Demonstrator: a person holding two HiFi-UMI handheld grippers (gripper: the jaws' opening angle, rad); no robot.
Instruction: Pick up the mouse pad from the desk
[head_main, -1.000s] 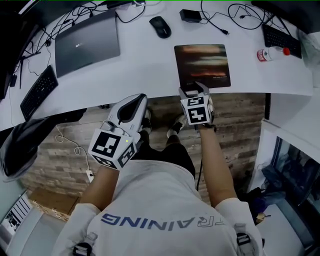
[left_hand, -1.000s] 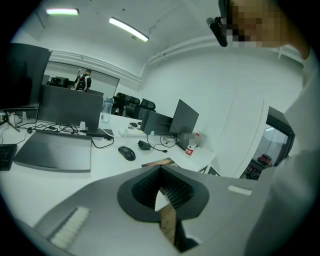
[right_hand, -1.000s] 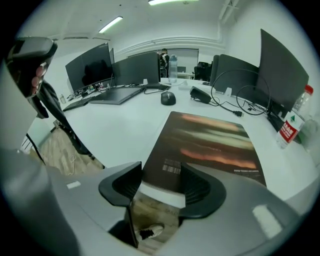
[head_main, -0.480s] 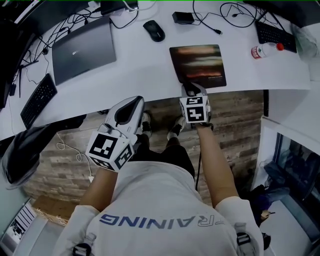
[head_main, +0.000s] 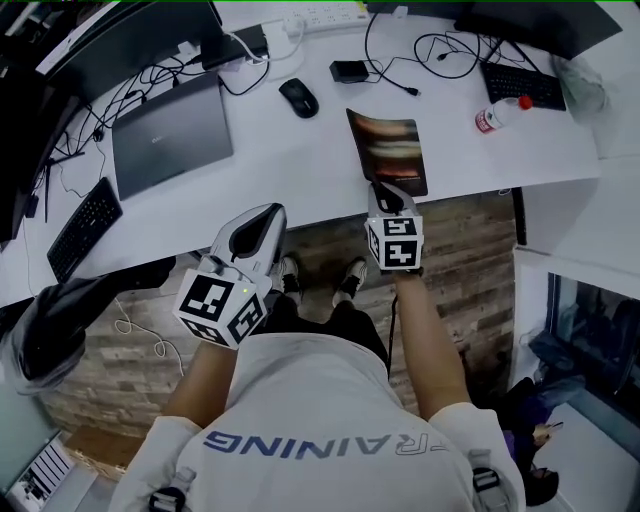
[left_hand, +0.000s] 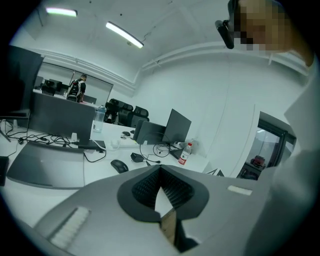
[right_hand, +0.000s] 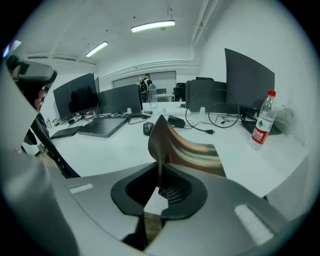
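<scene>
The mouse pad (head_main: 390, 150), dark with reddish-brown bands, is lifted at its near edge from the white desk (head_main: 300, 165) and curls upward. In the right gripper view the mouse pad (right_hand: 192, 150) bends up out of the jaws. My right gripper (head_main: 386, 192) is at the desk's front edge, its jaws closing with the pad's near edge pinched between them; seen from the right gripper (right_hand: 161, 172) itself, the pad's edge runs down between the pads. My left gripper (head_main: 262, 215) hovers before the desk edge, left of the pad, holding nothing; the left gripper (left_hand: 160, 170) has its jaws together.
On the desk lie a black mouse (head_main: 299, 97), a closed grey laptop (head_main: 170, 122), a small black box (head_main: 350, 71) with cables, a water bottle (head_main: 500, 113) and keyboards at the left (head_main: 82, 228) and right (head_main: 520, 82). Monitors stand along the back.
My right gripper closed on the pad's near edge and rose, so the flat pad now tilts and curls up. The left gripper rose a little.
</scene>
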